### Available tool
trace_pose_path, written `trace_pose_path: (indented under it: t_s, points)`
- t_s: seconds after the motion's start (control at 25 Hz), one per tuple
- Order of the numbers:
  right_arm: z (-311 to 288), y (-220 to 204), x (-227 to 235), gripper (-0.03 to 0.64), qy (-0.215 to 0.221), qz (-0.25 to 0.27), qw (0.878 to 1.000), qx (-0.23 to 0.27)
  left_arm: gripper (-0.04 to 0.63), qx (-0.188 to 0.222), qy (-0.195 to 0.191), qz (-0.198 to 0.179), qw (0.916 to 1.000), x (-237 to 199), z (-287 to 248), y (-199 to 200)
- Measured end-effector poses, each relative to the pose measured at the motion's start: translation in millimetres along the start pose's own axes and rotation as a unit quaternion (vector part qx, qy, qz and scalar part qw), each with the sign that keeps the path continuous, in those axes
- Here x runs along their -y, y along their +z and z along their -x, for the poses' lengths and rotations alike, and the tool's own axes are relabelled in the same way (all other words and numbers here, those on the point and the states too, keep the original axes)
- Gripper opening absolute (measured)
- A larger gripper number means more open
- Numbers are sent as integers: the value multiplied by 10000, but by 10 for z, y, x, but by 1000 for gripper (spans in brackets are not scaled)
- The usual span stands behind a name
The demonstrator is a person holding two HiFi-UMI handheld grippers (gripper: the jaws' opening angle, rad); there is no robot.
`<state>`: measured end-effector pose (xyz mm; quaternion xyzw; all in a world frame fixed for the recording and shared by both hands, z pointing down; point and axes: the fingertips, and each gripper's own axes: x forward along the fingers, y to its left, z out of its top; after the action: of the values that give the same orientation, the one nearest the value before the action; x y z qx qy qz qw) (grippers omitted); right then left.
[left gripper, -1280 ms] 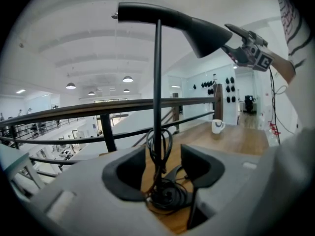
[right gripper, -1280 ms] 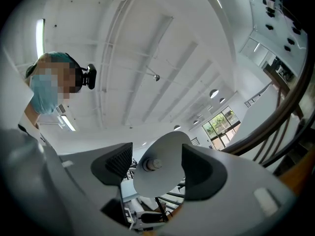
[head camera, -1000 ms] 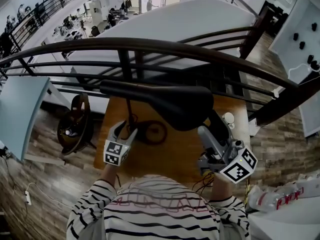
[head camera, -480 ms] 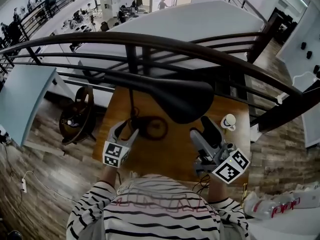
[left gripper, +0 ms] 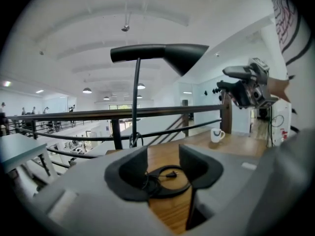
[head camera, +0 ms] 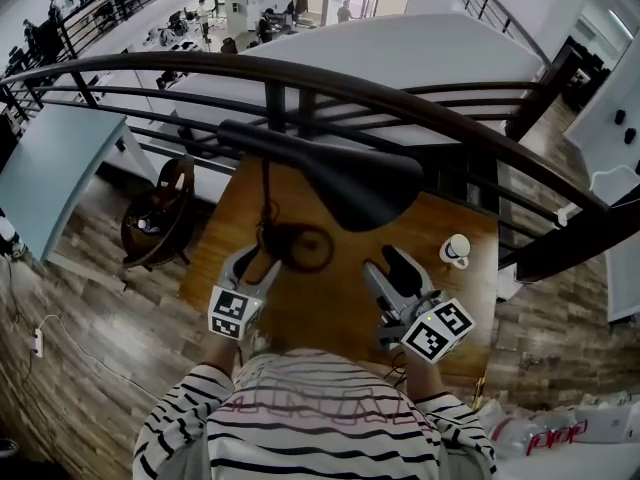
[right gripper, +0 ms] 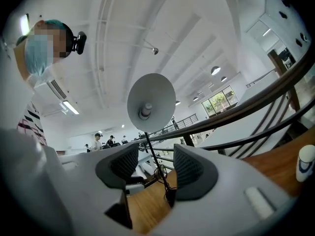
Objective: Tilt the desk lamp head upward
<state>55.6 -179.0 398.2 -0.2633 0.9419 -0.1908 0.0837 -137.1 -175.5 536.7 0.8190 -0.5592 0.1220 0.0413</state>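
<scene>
The black desk lamp has a wide cone head on a long arm, with a thin stem down to a ring base on the wooden table. My left gripper hovers at the base's near left, jaws closing with nothing between them. The left gripper view shows the head high above, the stem, and the base with its coiled cable beyond my left gripper. My right gripper sits below the head, jaws closing on nothing. Its view looks up into the white shade past my right gripper.
A white mug stands at the table's right side. A dark curved railing runs behind the table, above a lower floor. A round stool is on the floor to the left. White packages lie at the lower right.
My right gripper has moved left and nearer to me, away from the mug, and its jaws have narrowed. The left gripper has hardly moved. The lamp head looks unchanged.
</scene>
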Motion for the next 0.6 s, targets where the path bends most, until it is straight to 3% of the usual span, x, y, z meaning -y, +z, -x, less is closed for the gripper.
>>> trace_pose_path:
  t_s: [0.6]
  points:
    - [169,-674,-26,63,320,-266,9973,-603,120,101,287,97,9995,500,511,-84]
